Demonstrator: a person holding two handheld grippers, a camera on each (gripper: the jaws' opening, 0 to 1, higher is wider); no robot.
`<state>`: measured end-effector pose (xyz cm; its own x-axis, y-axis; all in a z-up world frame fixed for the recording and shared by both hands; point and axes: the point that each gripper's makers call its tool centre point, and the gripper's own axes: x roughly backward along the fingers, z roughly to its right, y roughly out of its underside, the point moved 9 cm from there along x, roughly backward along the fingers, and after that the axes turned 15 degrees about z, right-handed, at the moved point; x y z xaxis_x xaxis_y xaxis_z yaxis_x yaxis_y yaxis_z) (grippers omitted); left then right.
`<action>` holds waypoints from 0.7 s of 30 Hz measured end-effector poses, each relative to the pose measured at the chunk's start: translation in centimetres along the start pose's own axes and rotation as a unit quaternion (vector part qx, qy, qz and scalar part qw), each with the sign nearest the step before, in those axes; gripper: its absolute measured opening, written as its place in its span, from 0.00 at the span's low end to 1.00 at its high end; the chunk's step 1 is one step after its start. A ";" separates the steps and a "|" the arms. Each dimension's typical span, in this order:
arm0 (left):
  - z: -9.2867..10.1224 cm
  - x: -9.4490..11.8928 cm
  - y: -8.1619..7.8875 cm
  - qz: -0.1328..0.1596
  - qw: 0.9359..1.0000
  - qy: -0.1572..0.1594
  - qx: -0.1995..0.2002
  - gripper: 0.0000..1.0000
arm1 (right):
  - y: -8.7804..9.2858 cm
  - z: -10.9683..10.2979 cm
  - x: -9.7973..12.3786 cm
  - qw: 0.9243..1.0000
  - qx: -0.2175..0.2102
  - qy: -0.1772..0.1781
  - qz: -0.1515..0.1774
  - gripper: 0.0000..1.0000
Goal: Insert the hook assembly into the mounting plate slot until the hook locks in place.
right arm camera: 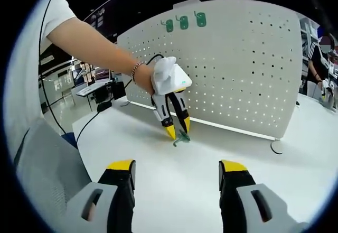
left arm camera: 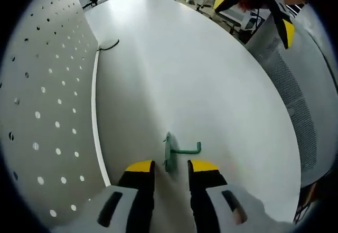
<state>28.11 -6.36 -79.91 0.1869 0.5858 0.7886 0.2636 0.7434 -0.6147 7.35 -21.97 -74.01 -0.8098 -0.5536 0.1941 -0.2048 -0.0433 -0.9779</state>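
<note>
A small green hook assembly (left arm camera: 170,152) lies on the white table (left arm camera: 174,69), right in front of my left gripper (left arm camera: 171,165) and between its yellow fingertips (left arm camera: 140,166). The jaws stand apart and do not touch the hook. In the right gripper view a hand holds this left gripper (right arm camera: 178,129) tips-down over the hook assembly (right arm camera: 182,138). The white perforated mounting plate (right arm camera: 237,58) stands upright behind it, seen as a mounting plate (left arm camera: 42,111) on the left in the left gripper view. My right gripper (right arm camera: 177,165) is open and holds nothing; the right gripper (left arm camera: 255,15) hovers far across the table.
Three green hooks (right arm camera: 183,21) hang near the plate's top edge. A black cable (left arm camera: 108,45) lies by the plate's base. A grey mesh chair (left arm camera: 296,85) stands at the table's edge. A round foot (right arm camera: 275,147) props the plate. A person (right arm camera: 319,53) stands far behind.
</note>
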 end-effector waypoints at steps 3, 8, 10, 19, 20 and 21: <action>0.0 0.0 0.0 0.001 1.000 -0.008 0.005 0.19 | 0.0 0.0 0.0 1.000 -0.002 0.001 0.000 0.61; 0.2 -0.2 -0.1 -0.001 1.000 -0.018 -0.001 0.11 | 0.0 0.1 0.1 1.000 -0.003 0.003 0.000 0.61; 0.2 -0.2 -0.1 -0.001 1.000 -0.028 -0.004 0.06 | 0.0 0.1 0.1 1.000 -0.004 0.004 0.000 0.61; 0.0 -0.1 -0.1 0.002 0.999 -0.034 0.002 0.03 | 0.1 0.2 0.0 1.000 -0.004 0.002 -0.005 0.62; 0.0 -0.1 -0.2 0.001 0.999 -0.033 0.000 0.03 | 0.1 0.3 0.0 1.000 -0.003 0.002 -0.005 0.62; 0.0 -0.1 -0.2 0.001 0.999 -0.033 -0.002 0.03 | 0.1 0.3 0.1 1.000 -0.003 0.003 -0.005 0.62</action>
<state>28.00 -6.56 -79.92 0.1247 0.6074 0.7845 0.2671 0.7409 -0.6162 7.44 -22.22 -74.09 -0.8107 -0.5490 0.2036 -0.2160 -0.0429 -0.9754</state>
